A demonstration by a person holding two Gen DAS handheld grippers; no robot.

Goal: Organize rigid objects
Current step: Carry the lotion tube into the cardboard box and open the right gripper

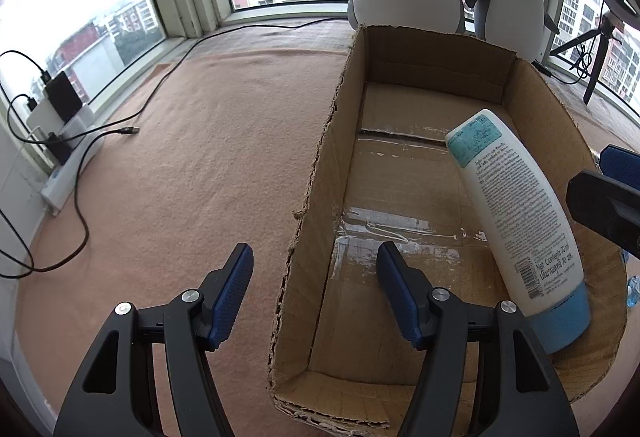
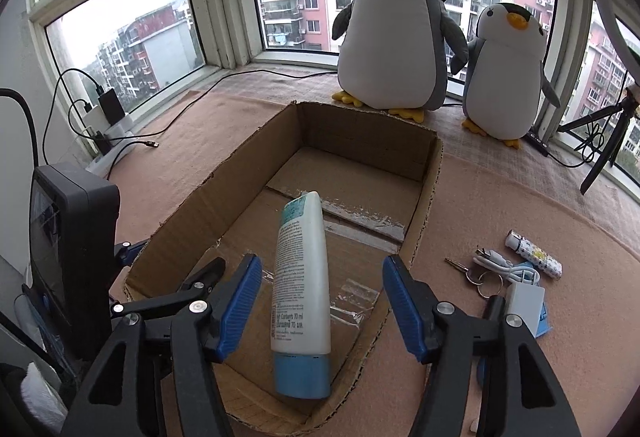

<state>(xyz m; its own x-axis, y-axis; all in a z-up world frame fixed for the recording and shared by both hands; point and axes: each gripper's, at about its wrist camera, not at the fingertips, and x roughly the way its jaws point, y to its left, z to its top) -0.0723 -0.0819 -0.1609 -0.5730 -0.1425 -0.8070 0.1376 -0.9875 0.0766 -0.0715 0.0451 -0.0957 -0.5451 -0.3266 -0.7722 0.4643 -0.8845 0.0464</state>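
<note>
Since the lotion bottle (image 2: 301, 289) already lay inside the cardboard box (image 2: 434, 173), both the right gripper (image 2: 320, 307) and left gripper (image 1: 314, 293) hung spread and empty.

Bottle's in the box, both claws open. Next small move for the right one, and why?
Probably swing the right claw rightward toward the loose items on the mat, such as the patterned tube. The lotion bottle already rests inside the cardboard box, untouched between the open fingers, while the tube, keys and white cable lie outside it.
</note>
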